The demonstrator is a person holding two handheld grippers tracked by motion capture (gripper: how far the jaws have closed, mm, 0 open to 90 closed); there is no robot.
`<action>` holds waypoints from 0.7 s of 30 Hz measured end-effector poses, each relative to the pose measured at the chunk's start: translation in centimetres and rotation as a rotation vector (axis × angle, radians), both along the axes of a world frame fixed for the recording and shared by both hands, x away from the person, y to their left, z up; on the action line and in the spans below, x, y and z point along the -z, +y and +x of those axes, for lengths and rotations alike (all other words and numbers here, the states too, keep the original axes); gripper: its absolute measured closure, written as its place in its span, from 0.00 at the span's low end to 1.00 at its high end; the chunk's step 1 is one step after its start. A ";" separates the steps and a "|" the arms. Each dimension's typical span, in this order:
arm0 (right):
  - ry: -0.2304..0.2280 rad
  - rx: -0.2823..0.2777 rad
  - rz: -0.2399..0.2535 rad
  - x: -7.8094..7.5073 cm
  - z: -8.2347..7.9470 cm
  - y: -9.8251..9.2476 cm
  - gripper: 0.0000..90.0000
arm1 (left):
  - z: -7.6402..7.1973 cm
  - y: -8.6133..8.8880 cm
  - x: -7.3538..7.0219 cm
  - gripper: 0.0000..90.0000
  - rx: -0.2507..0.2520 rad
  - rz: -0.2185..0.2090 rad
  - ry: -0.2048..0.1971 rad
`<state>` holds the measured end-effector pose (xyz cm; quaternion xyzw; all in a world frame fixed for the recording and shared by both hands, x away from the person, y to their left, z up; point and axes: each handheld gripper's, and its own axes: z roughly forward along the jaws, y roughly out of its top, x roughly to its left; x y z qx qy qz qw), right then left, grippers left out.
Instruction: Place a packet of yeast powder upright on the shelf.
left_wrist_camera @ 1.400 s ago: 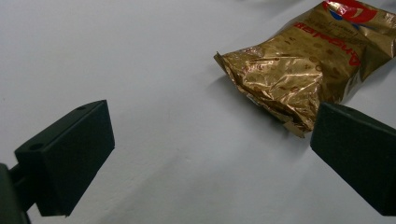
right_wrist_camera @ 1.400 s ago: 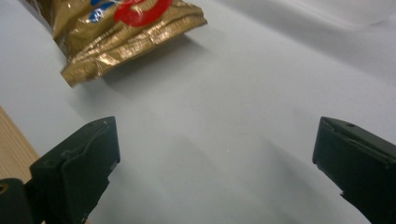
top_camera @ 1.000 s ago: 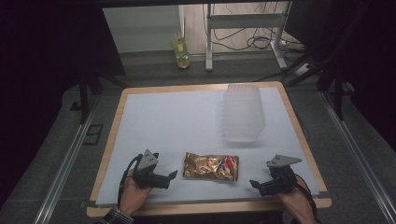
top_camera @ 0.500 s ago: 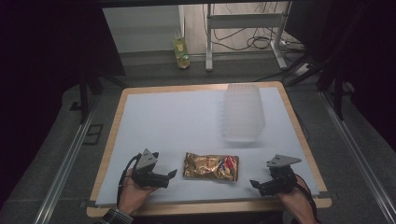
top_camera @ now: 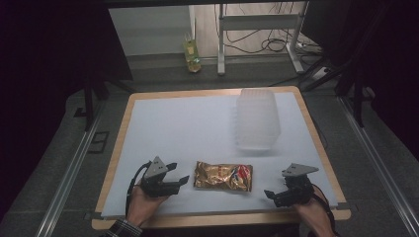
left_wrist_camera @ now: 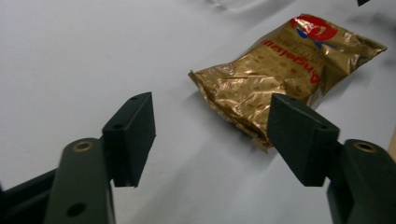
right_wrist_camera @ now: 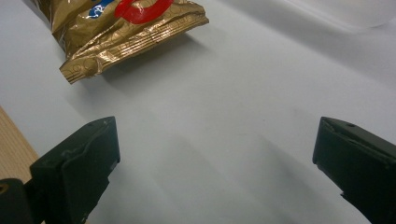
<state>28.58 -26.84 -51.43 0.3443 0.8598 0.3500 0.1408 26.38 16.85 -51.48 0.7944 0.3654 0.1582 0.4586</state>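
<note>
In the high view, a table [top_camera: 118, 163] with a wooden rim and a white top carries a gold snack bag [top_camera: 223, 176] lying flat near the near edge, roughly midway between the two hands. The left gripper [top_camera: 179, 179] sits just left of the bag, held in the person's left hand [top_camera: 141, 205], its jaws pointing right toward the bag and standing apart with nothing between them. The right gripper [top_camera: 270, 194] rests near the right near corner, held in the right hand [top_camera: 311, 212], pointing left toward the bag and set a little apart from it; from here I cannot tell how its jaws stand. A clear plastic container [top_camera: 258, 118] lies farther back on the right side of the white top, well apart from the bag. A yellow-green bottle [top_camera: 191, 53] stands on the floor beyond the table.

In the left gripper view, the jaws are spread wide and empty above the white surface, and the gold snack bag [left_wrist_camera: 280, 70], with a red mark at its far end, lies just ahead of them, toward the right jaw.

In the right gripper view, the jaws are wide apart and empty, with the bag's crimped end [right_wrist_camera: 126, 42] ahead at the upper left.
</note>
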 end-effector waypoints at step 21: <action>-0.002 0.001 -0.013 0.0 0.0 0.0 0.01 | 1.3 -3.1 -0.1 0.88 0.050 -0.031 0.003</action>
